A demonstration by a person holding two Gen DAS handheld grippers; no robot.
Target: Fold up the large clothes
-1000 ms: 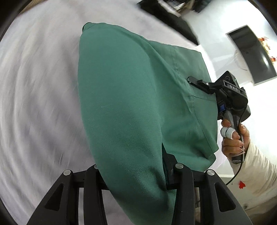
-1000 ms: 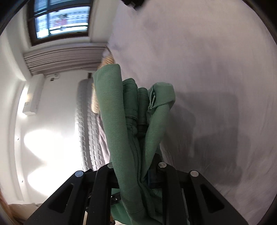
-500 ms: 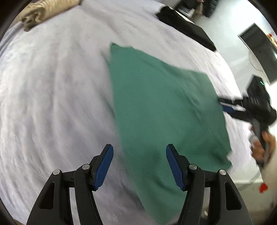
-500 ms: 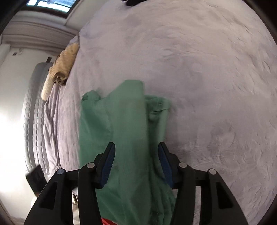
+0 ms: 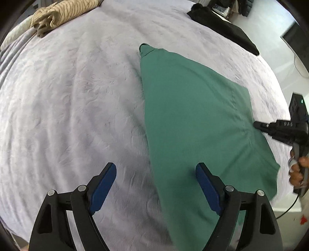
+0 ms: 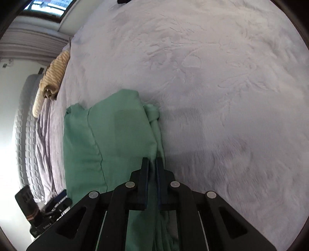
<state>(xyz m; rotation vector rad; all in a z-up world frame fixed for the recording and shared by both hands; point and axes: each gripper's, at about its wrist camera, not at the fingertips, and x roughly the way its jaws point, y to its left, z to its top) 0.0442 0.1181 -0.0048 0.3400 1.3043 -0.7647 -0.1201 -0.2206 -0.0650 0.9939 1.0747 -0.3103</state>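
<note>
Left gripper [image 5: 156, 171] opening wide above green garment [image 5: 193, 115]; right gripper [image 6: 152, 163] closing on its edge.

plain green garment [image 5: 193, 108], pale lilac bedcover [image 5: 77, 96], tan cloth [image 5: 63, 11] – thin dark stripes, black garment [image 5: 222, 25]

A matt green woven garment [image 5: 195, 115] is lying on a plush, nappy grey blanket [image 5: 77, 96]; the striped tan cloth [image 5: 63, 13] is looking ribbed.

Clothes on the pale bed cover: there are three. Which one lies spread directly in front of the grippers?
The green folded garment in the middle of the bed. The tan striped bundle and the black garment lie at the far edges.
</note>
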